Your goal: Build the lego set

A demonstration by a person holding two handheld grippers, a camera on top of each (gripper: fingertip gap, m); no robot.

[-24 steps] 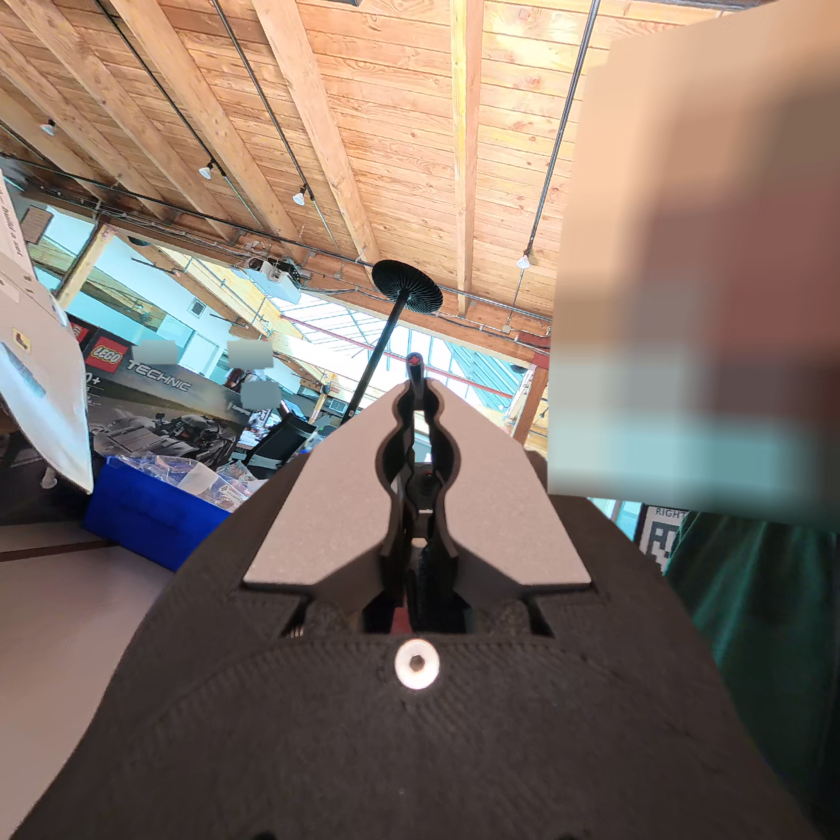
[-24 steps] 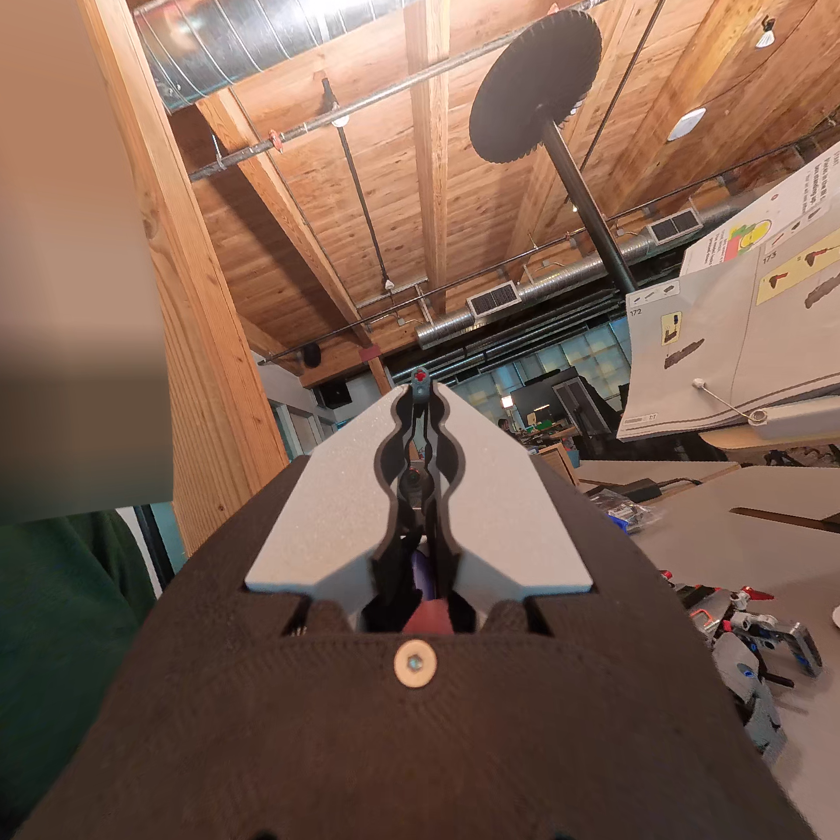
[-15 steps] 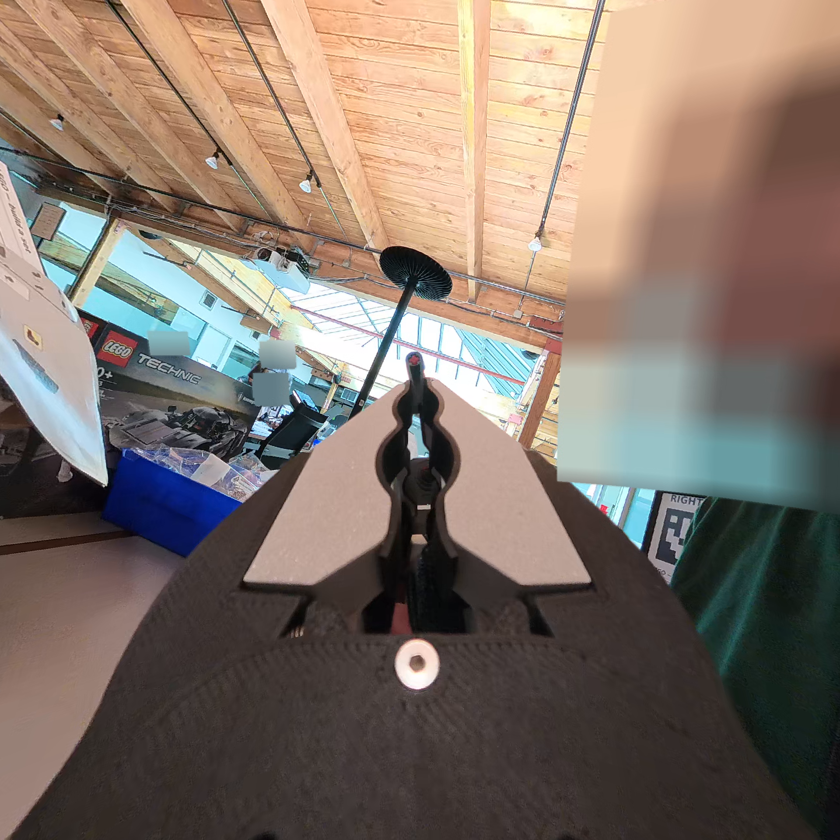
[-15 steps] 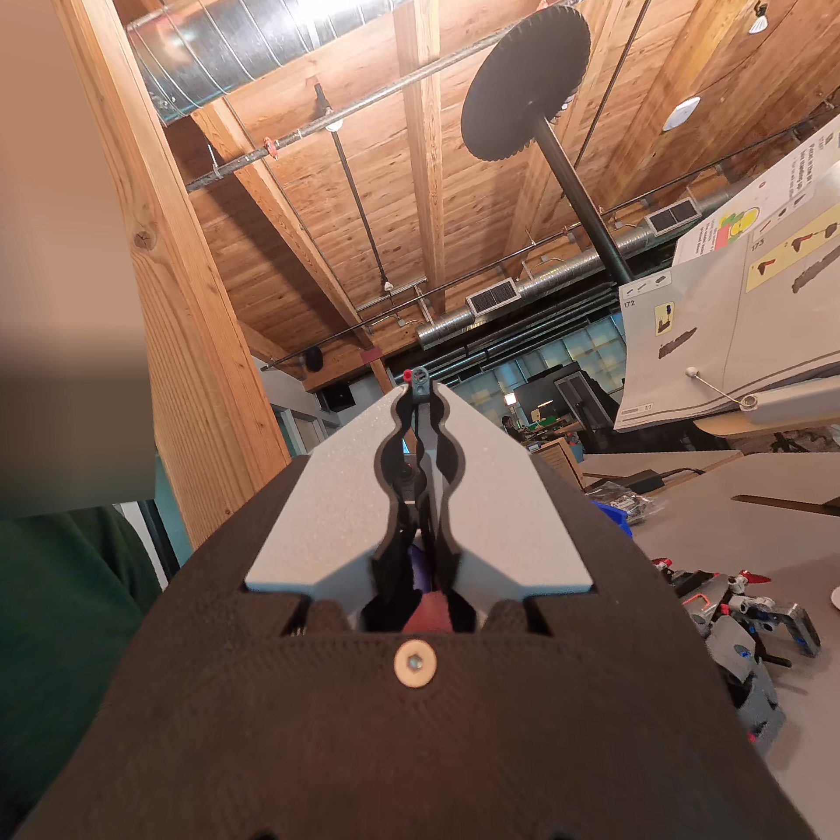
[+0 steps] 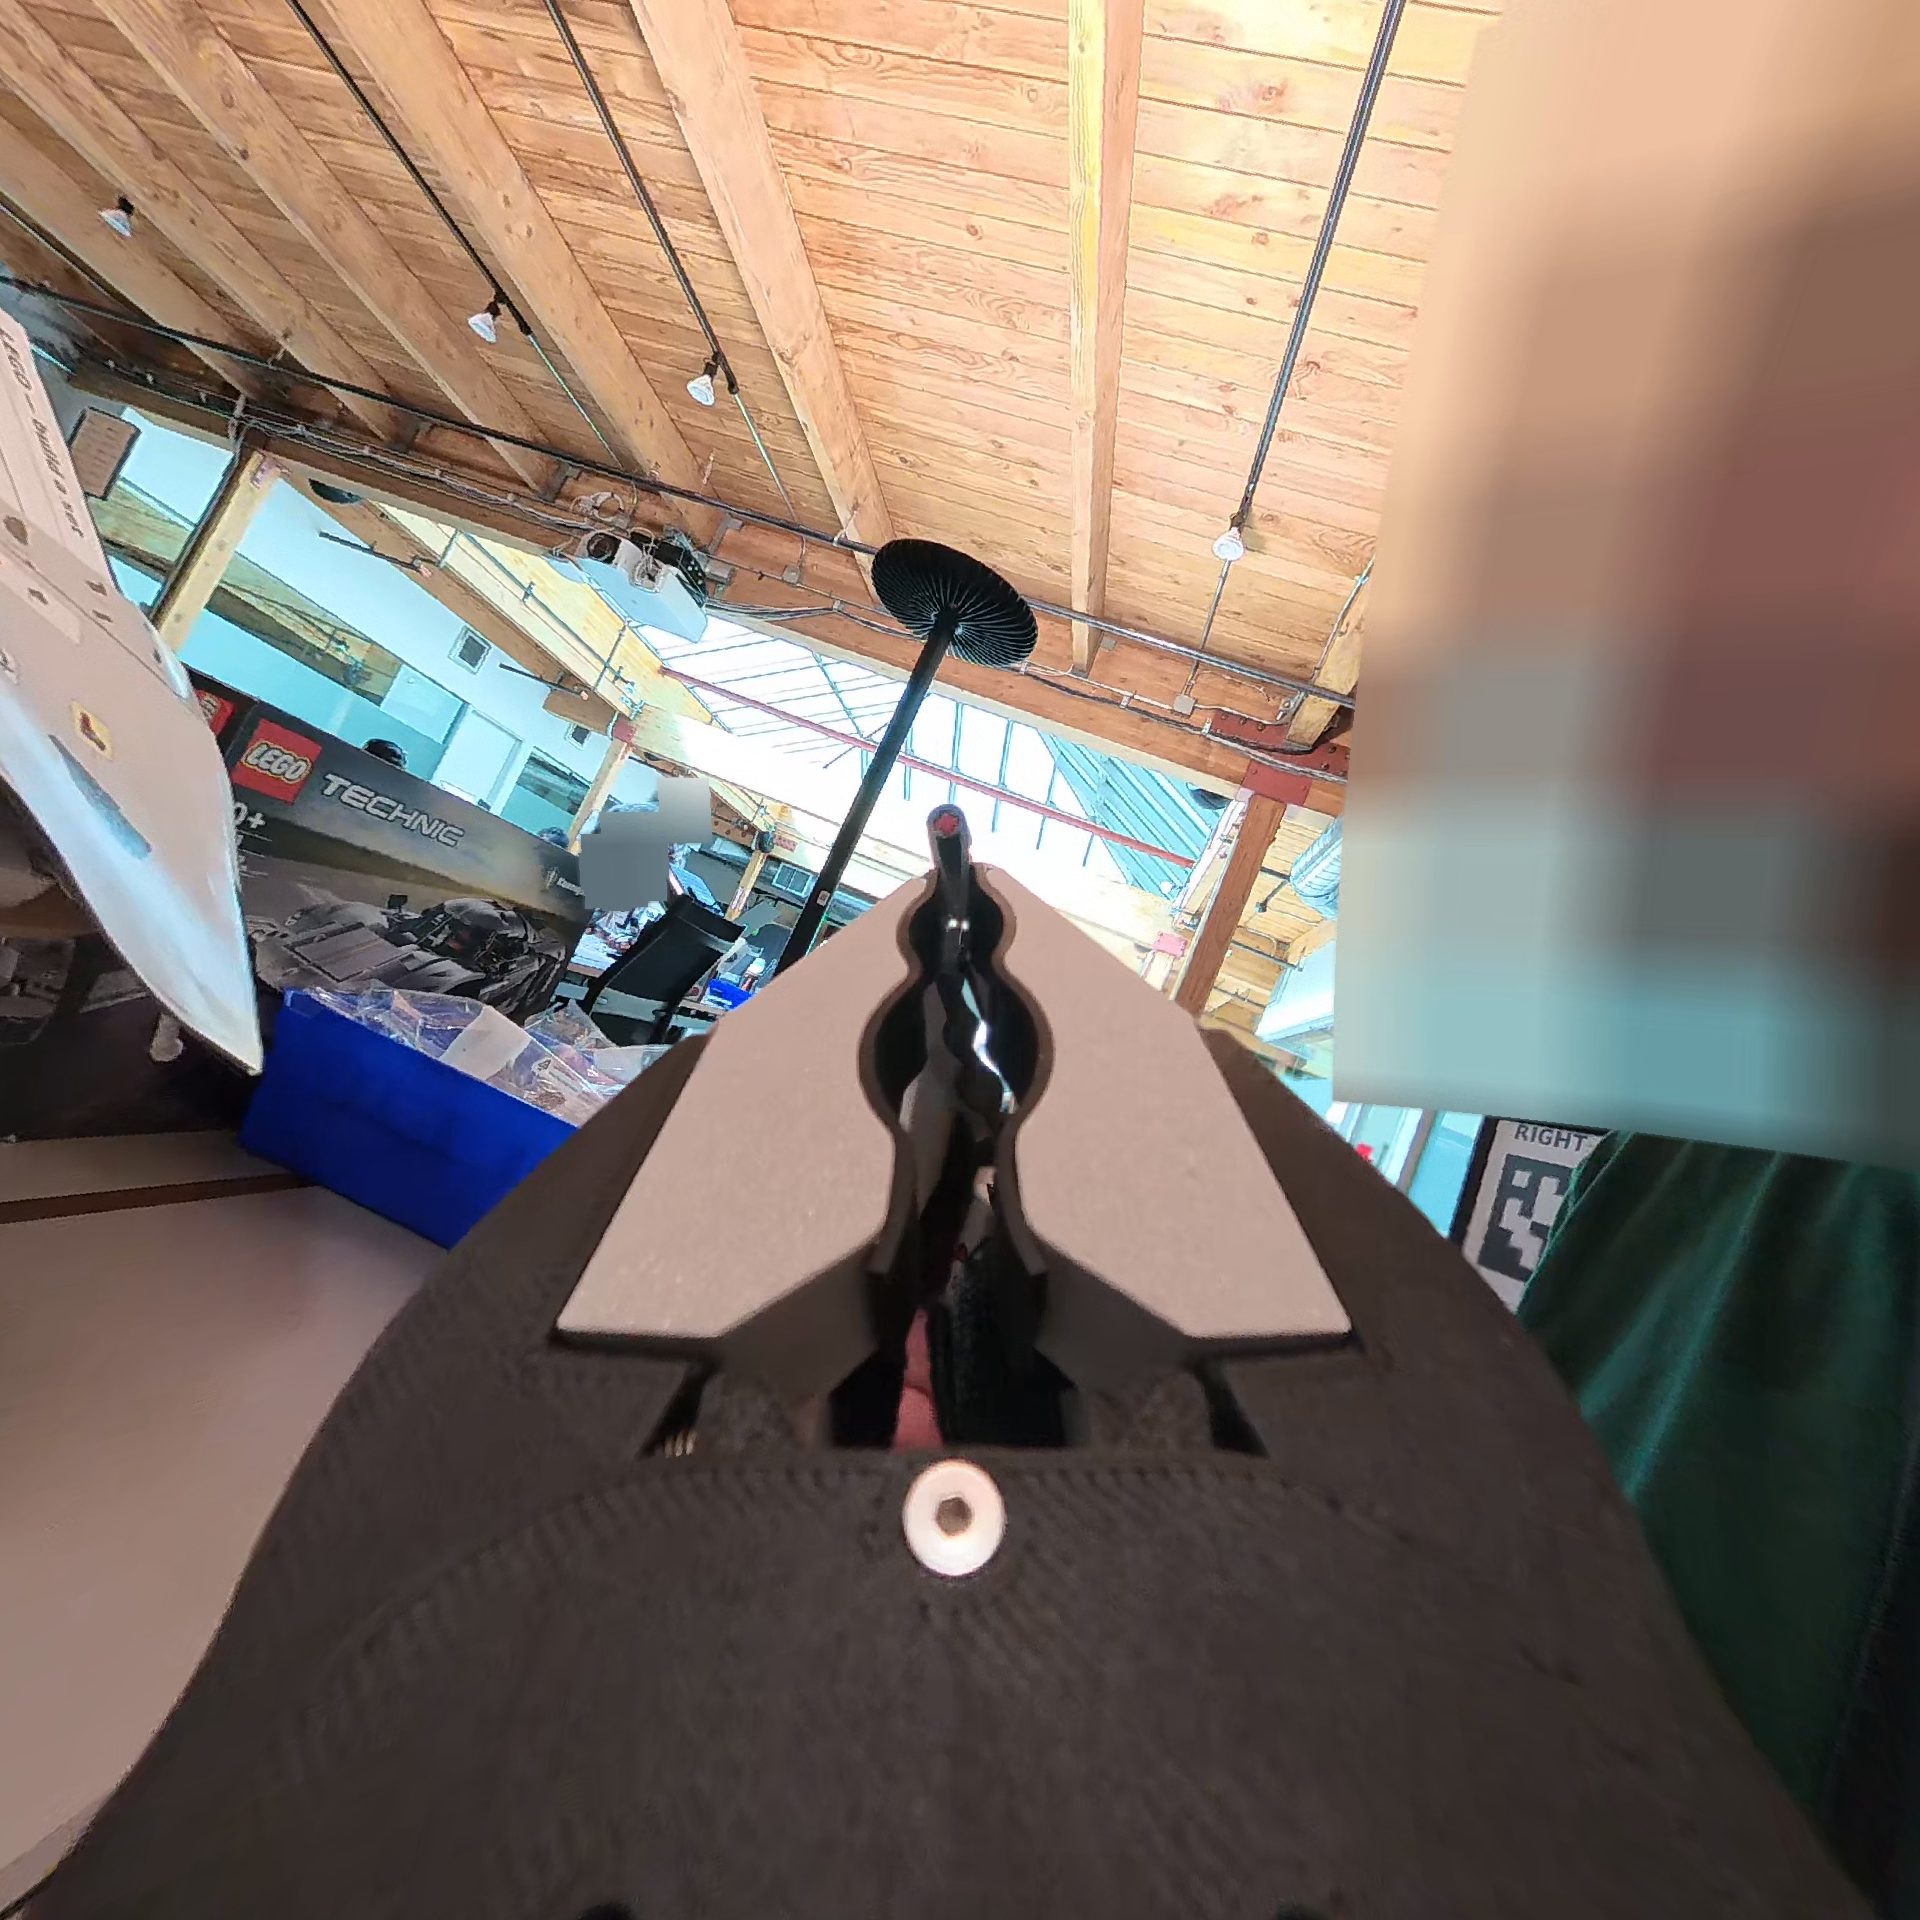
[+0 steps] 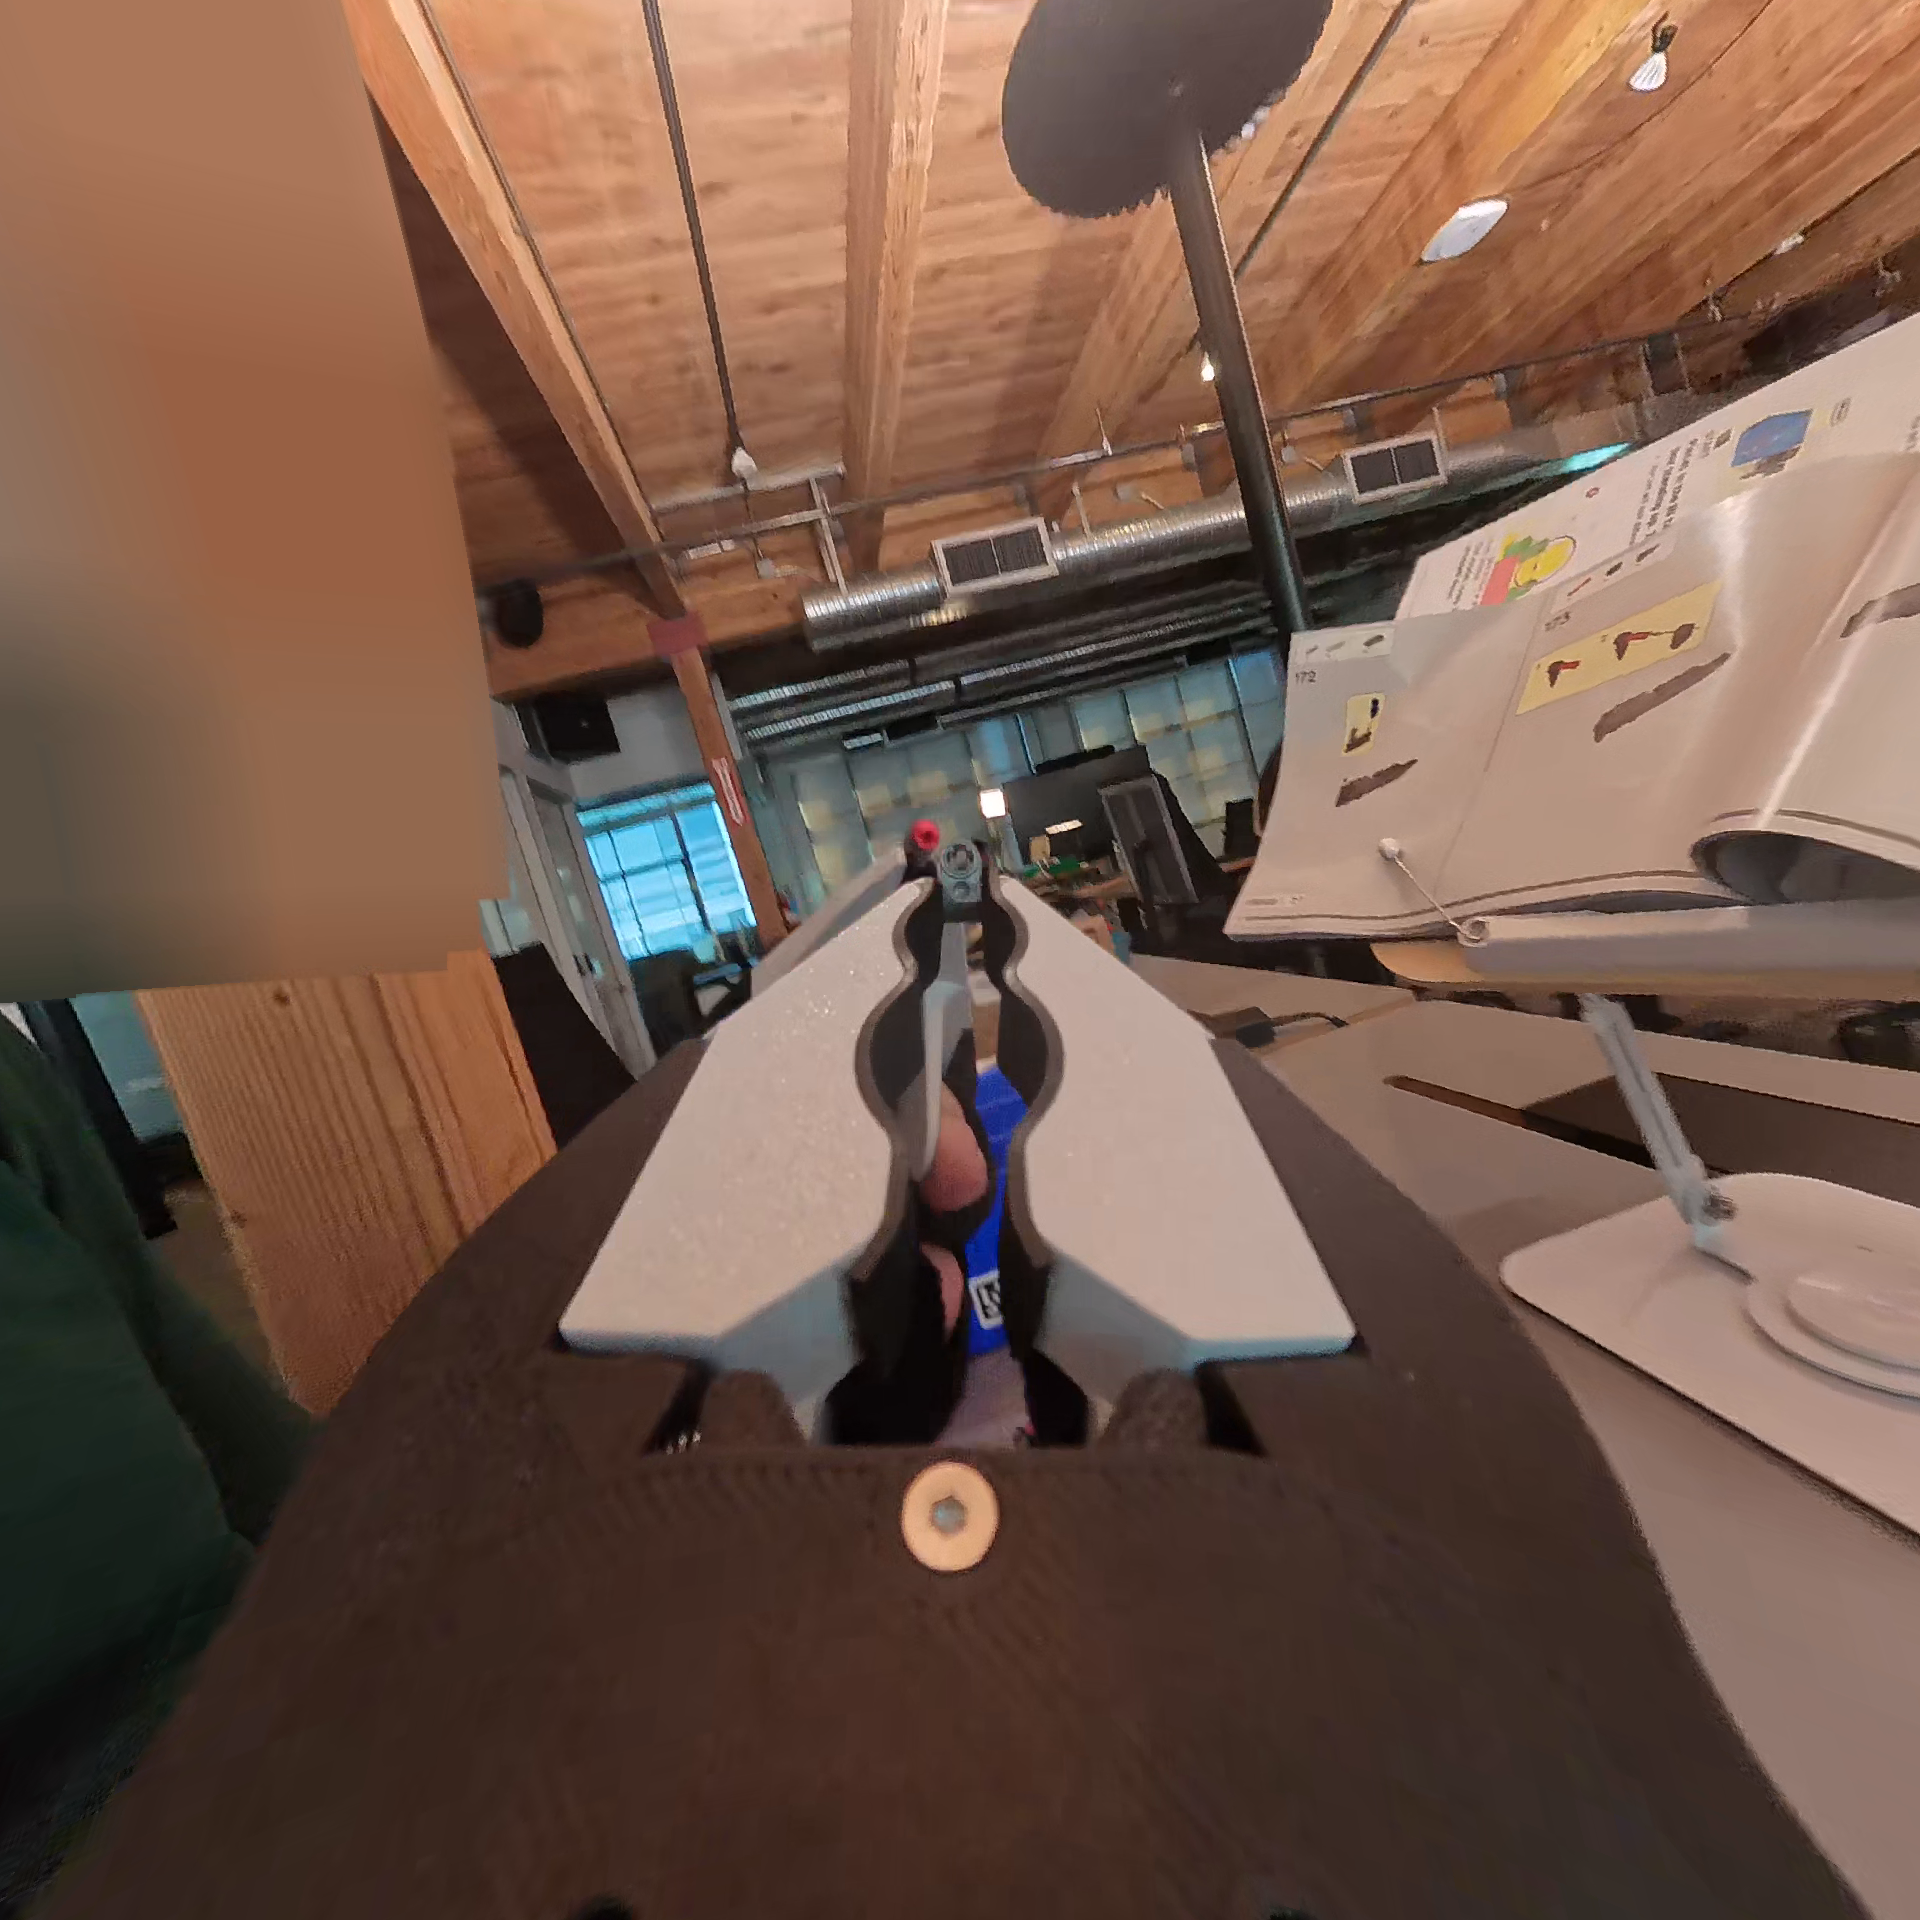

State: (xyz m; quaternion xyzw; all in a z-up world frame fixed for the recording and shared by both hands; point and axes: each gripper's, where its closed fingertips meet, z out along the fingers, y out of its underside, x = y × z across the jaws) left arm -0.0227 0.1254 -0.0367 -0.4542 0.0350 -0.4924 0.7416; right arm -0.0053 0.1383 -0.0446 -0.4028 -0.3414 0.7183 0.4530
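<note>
My left gripper [image 5: 951, 883] points up toward the ceiling and is shut on a thin black lego piece [image 5: 954, 935] with a red axle end [image 5: 947, 824] sticking out past the fingertips. My right gripper [image 6: 961, 883] is shut on a slim grey lego beam [image 6: 945, 1018] whose holed end [image 6: 962, 868] pokes out at the tip. A small red tip [image 6: 923, 831] shows just left of that end; I cannot tell whether they are joined. The open instruction booklet [image 6: 1558, 748] sits on a stand at the right.
A blue bin [image 5: 395, 1112] of bagged parts and the lego set box [image 5: 395, 862] stand at the back left of the grey table [image 5: 156, 1351]. The stand's white base [image 6: 1766, 1278] rests on the table. A wooden post [image 6: 343, 1143] and a person's green sleeve [image 5: 1714, 1455] are close by. Only a small space, under 4 cm, lies between the two pairs of fingers.
The right gripper has swung right and tipped lower: the booklet is larger and the part-built model has left view. The red tip moved from the grey end's middle to its left. The left gripper shifted slightly.
</note>
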